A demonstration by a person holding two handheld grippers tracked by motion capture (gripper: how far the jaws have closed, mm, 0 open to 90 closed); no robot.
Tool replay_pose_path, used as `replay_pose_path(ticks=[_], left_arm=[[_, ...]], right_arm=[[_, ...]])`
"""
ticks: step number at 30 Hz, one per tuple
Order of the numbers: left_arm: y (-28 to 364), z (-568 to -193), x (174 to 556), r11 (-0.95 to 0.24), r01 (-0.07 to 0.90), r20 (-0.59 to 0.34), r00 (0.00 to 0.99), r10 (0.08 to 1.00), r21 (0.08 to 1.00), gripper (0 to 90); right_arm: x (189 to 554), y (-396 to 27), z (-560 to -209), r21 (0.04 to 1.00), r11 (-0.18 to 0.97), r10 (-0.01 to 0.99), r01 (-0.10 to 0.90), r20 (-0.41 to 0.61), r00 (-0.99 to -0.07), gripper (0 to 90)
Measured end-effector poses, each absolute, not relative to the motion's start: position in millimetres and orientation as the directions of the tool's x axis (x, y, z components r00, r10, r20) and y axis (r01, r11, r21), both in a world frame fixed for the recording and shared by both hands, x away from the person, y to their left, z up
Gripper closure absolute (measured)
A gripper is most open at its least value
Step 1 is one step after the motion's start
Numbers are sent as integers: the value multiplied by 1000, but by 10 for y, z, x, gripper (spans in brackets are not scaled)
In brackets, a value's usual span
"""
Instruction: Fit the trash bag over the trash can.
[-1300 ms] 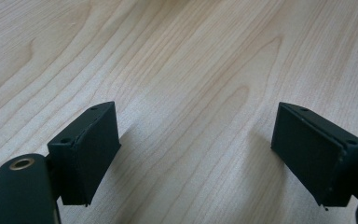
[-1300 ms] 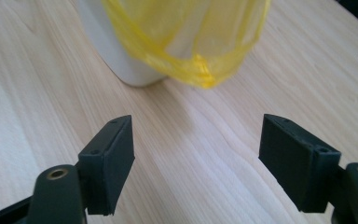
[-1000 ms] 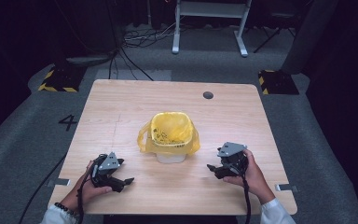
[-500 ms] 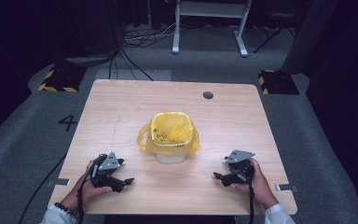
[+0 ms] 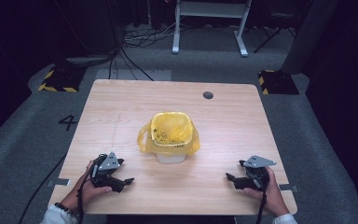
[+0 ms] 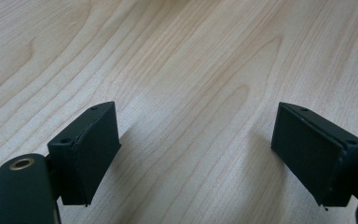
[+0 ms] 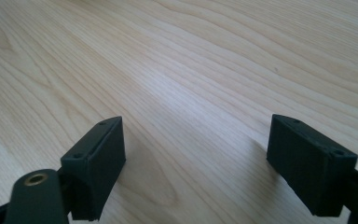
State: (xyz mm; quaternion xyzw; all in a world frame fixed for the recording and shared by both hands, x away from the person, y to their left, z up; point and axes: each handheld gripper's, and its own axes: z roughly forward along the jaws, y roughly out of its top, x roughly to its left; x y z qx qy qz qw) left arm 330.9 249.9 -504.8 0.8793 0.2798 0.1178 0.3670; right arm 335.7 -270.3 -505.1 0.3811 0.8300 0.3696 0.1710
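Your left gripper (image 5: 121,180) rested low on the near left of the counter (image 5: 121,107), its fingers (image 6: 86,149) spread wide with only bare wood grain between them. Your right gripper (image 5: 233,179) sat at the near right edge, and its fingers (image 7: 98,163) had just been opening further; they stood wide apart with nothing between them.

The small white bin (image 5: 171,157) stood near the middle of the counter, between the two grippers and well apart from both. A yellow bag (image 5: 168,135) lined it and draped over its rim, so most of the bin's wall was hidden and just a pale strip showed at the base. There was dark print on the bag's inner face, but it was too small and creased to read. Whether anything lay inside the bag could not be told from above.

In the high view your forearms were cut off by the bottom edge, with a little of each sleeve showing. Each gripper view had its fingers partly cropped at the lower border.

On the grey floor left of the counter a dark number "4" (image 5: 68,122) was legible. A small round dark hole (image 5: 208,95) sat near the counter's far right side. The room beyond lay mostly in darkness, with cables (image 5: 135,42) and a white frame (image 5: 209,28) only dimly made out.
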Motion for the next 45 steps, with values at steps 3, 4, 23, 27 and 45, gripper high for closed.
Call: replay_pose_path(ticks=[3,4,23,27,45], left_arm=[[2499,-5048,3312,-575,404,2,817,577,711,149],[2500,-5048,3314,-575,404,2,818,576,711,149],[2501,-5049,3326,-578,400,1,822,569,711,146],[2499,-5050,3332,-578,399,-2,824,567,712,146],[2489,-5048,3374,-577,400,3,820,572,712,147]], right_arm=[[3336,-2785,-5051,745,416,781,521,0,-624,193],[3329,-2821,-5050,744,416,784,523,-1,-621,193],[3326,-2876,-5051,745,405,797,531,-3,-604,191],[3324,-2876,-5051,745,404,798,531,-3,-602,191],[3330,-2880,-5051,744,408,794,529,-3,-608,190]])
